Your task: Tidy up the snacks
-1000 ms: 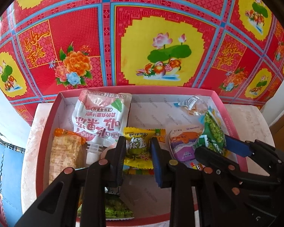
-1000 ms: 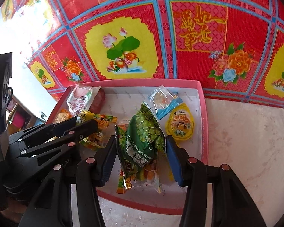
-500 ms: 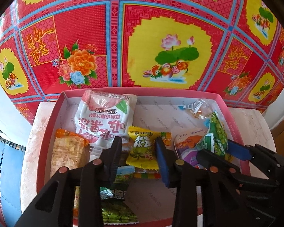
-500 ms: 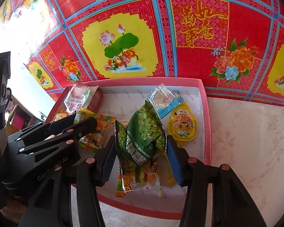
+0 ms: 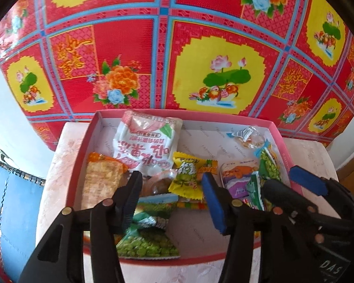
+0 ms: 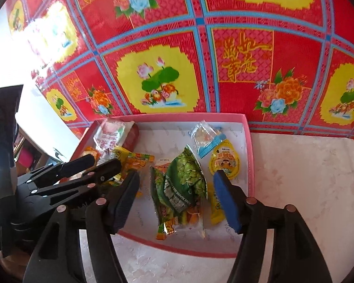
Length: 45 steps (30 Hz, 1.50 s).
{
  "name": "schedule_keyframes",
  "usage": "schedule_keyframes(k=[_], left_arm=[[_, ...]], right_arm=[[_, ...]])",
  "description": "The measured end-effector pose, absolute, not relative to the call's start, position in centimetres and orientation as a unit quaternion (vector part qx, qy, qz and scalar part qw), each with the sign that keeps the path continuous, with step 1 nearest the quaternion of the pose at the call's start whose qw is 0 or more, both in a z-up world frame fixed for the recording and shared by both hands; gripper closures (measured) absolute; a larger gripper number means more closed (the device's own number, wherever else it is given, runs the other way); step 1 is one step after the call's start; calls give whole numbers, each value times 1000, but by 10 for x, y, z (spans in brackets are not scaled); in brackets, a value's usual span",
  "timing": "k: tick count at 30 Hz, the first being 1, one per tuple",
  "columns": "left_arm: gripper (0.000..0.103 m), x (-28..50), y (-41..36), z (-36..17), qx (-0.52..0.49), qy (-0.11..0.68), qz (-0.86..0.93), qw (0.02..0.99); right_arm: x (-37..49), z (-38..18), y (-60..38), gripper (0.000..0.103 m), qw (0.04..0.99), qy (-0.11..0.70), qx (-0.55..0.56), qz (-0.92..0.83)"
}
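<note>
The left claw [image 5: 171,202] stood apart and was opening, its pads clear of the yellow snack packet [image 5: 186,176] that lay loose between them in the pink tray [image 5: 277,129]. The right claw [image 6: 177,200] was likewise parted and opening, and the green pea packet [image 6: 185,181] between its pads touched neither of them and lay tilted on a heap of small wrappers. Around them the tray, on the pale desk [image 6: 306,188], held a white pouch [image 5: 146,141] at the back, an orange cracker pack [image 5: 101,179] on the left, a second green pea bag [image 5: 146,235] at the near rim, a clear candy bag [image 5: 247,136] in the far corner and a yellow jelly cup [image 6: 224,160] by the right wall. The risks from here looked modest but real: the two claws worked close together over one crowded tray, so their frames might knock; the green packet, propped on other wrappers, could slide or topple if brushed; and a pad closing again might catch a neighbouring wrapper along with its target, since the packets overlapped. Both claws pointed steeply down and forward into the tray, side by side, the right one's black frame crossing the left view's lower right corner. No hand or sleeve showed.
</note>
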<state>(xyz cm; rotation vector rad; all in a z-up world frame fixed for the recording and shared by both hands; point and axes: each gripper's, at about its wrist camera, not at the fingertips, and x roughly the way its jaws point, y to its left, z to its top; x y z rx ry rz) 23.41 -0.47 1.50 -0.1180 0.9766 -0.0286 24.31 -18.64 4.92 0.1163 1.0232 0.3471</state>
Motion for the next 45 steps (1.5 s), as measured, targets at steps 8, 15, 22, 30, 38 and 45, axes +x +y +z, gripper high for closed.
schedule_keyframes(k=[8,15,22,30,38,45], left_arm=[[43,199,-10,39,-56,463,-7,885],[43,174,-10,49,-49,461,-1,886],[43,155,-17,46,-46,464,-3,885],[43,137,-17,36,-42,477,-1,878],[43,131,-19,18,-41,496,0,867],[43,133,-22,7,-38,507,1,861]], right_arm=[[223,61,-189,35,860,482,57,161],[201,70,-192,35,861,480,60,157],[180,68,-193,34,857,488,55,154],[165,59,-196,34,852,500,53,147],[156,44,-196,34,841,522,45,134],[155,31,-199,34,833,539,35,116]])
